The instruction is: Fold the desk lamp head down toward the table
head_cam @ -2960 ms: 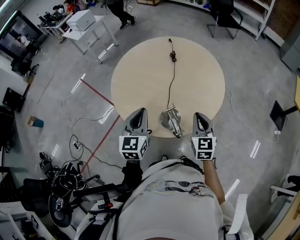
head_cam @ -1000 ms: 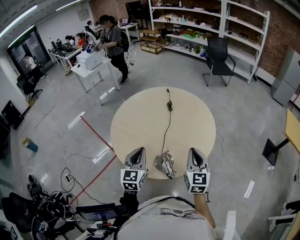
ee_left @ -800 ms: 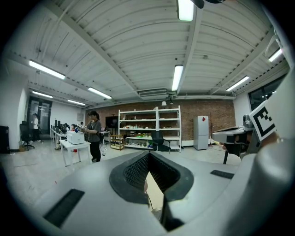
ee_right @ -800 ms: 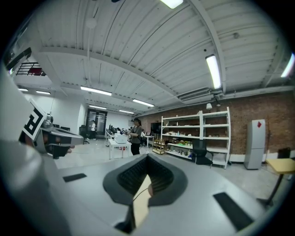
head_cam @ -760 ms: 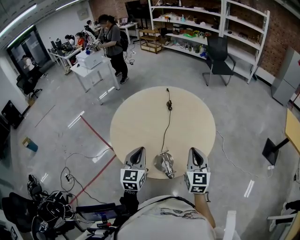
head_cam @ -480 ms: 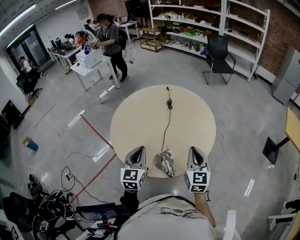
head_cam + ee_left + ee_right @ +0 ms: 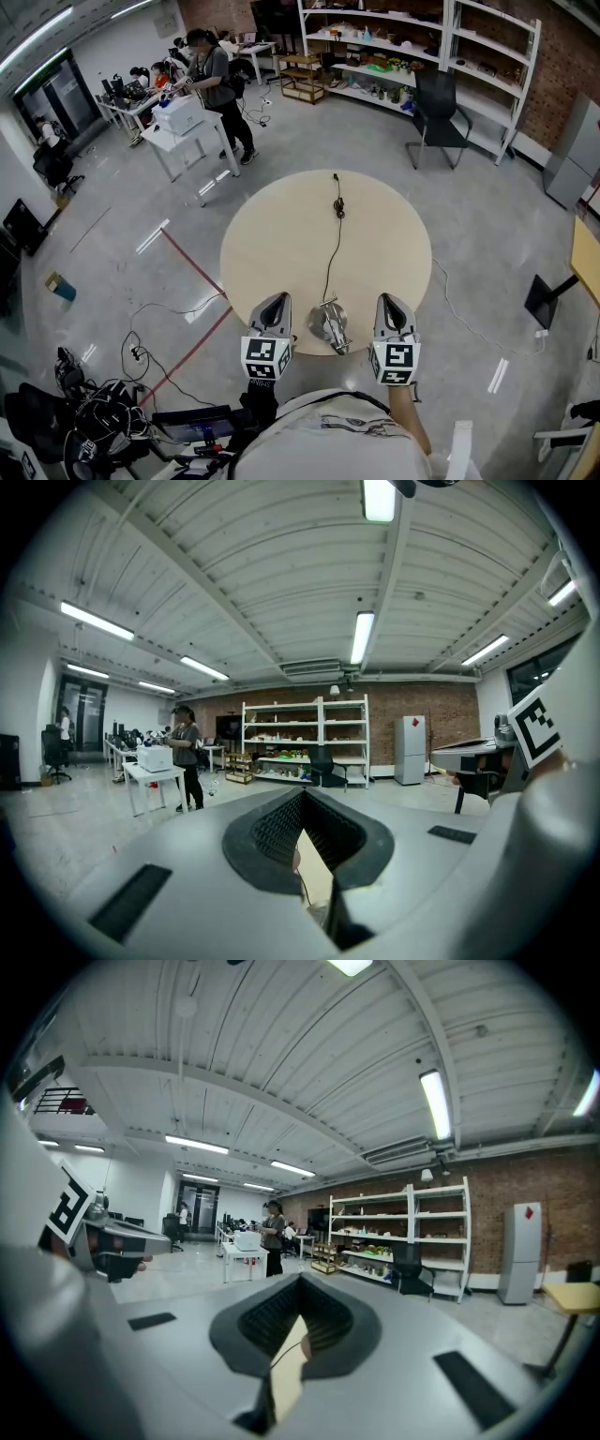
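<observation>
Now your left gripper point(image 7: 275, 305) and right gripper point(image 7: 390, 305) sit closed, empty, flanking the lamp point(image 7: 330, 326) at the table's point(image 7: 272, 234) 6 o'clock. Check whether its head already lies low.

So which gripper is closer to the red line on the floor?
Left. The left gripper is just right of the red line; the right gripper is beyond the lamp.

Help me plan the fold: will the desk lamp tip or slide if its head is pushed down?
The desk lamp looks metal with a round base, so it probably resists tipping, yet might slide on the smooth table. It stands near the near edge, so a slide could be risky. Its thin cord lies slack and should trail limply.
</observation>
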Available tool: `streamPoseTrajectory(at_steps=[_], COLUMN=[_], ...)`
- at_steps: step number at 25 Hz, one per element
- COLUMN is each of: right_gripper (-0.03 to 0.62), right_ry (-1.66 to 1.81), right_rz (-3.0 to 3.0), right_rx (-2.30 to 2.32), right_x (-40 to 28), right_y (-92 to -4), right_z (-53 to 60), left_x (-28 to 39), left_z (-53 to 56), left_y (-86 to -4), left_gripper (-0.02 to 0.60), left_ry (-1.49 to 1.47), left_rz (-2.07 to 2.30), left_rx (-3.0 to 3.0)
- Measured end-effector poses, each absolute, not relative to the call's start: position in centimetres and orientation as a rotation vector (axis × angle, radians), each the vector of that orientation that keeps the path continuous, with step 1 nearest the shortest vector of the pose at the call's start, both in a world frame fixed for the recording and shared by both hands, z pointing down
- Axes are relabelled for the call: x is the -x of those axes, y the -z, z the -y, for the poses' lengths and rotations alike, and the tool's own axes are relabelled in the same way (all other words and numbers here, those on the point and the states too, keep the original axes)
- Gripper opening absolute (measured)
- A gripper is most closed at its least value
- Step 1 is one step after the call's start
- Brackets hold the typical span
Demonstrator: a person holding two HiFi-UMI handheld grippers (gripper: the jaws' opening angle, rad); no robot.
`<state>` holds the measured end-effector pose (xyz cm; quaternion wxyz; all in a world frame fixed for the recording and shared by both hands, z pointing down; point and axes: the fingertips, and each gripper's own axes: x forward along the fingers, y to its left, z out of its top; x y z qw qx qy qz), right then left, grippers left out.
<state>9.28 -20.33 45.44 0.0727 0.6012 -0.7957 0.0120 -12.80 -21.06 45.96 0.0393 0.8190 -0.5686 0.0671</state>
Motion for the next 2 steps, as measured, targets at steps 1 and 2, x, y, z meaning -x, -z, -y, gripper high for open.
streamPoseTrajectory(at_steps=[1,2], right_gripper=[0.005,0.005], right_ry=[-0.035,-0.035], right_rz=[2.39,2.391], right_rx=[-1.807,-1.807], right_x=[-9.24,-9.2], right_y=[-45.42,-45.4], right_z=[20.38,20.43], left_x=[12.84,12.88], left_z=[21.11,21.16], left_y=[-45.94,-45.92], left_gripper=[0.0,0.0], left_ry=[-0.205,-0.205], left_rz=[1.743,1.743], left_rx=[-2.51,-2.51])
